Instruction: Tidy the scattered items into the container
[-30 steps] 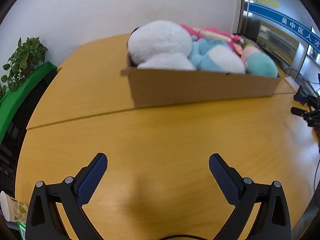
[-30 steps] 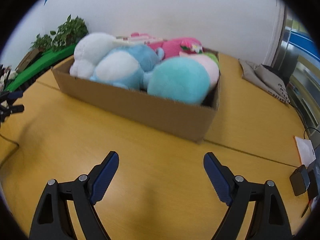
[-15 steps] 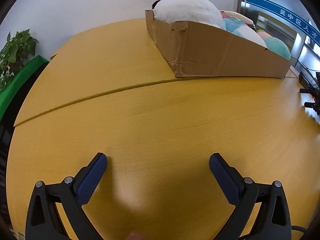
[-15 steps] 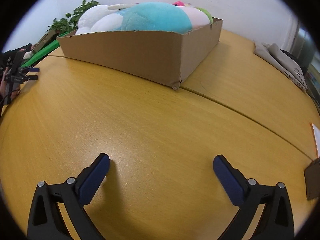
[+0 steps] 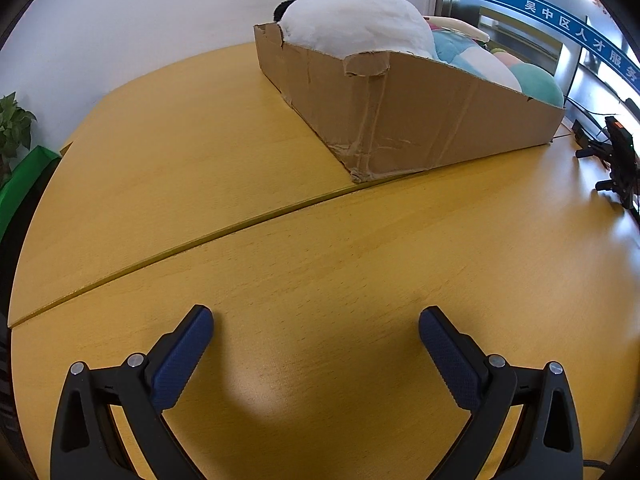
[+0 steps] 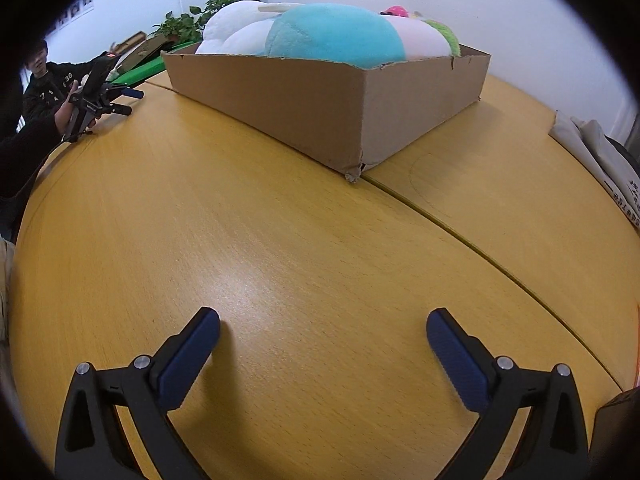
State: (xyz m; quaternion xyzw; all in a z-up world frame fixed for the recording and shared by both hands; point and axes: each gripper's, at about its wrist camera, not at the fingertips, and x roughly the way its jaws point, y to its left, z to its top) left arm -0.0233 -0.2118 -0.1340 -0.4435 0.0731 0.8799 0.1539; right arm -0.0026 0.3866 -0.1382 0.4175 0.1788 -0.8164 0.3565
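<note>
A shallow cardboard box stands on the wooden table, filled with plush toys: a big white one, a light blue one, a teal one. In the right wrist view the box shows the teal plush on top and a pink one behind. My left gripper is open and empty, low over bare table, well short of the box's near corner. My right gripper is open and empty, low over the table before the box's other corner.
A seam splits the table top. The left gripper shows at the far left of the right wrist view, with a seated person behind it. A grey cloth bag lies at the right. A green plant stands left.
Both grippers have dropped low and pulled back from the box. The views now look along the table at the box's corners instead of down into it. Both stay open.
</note>
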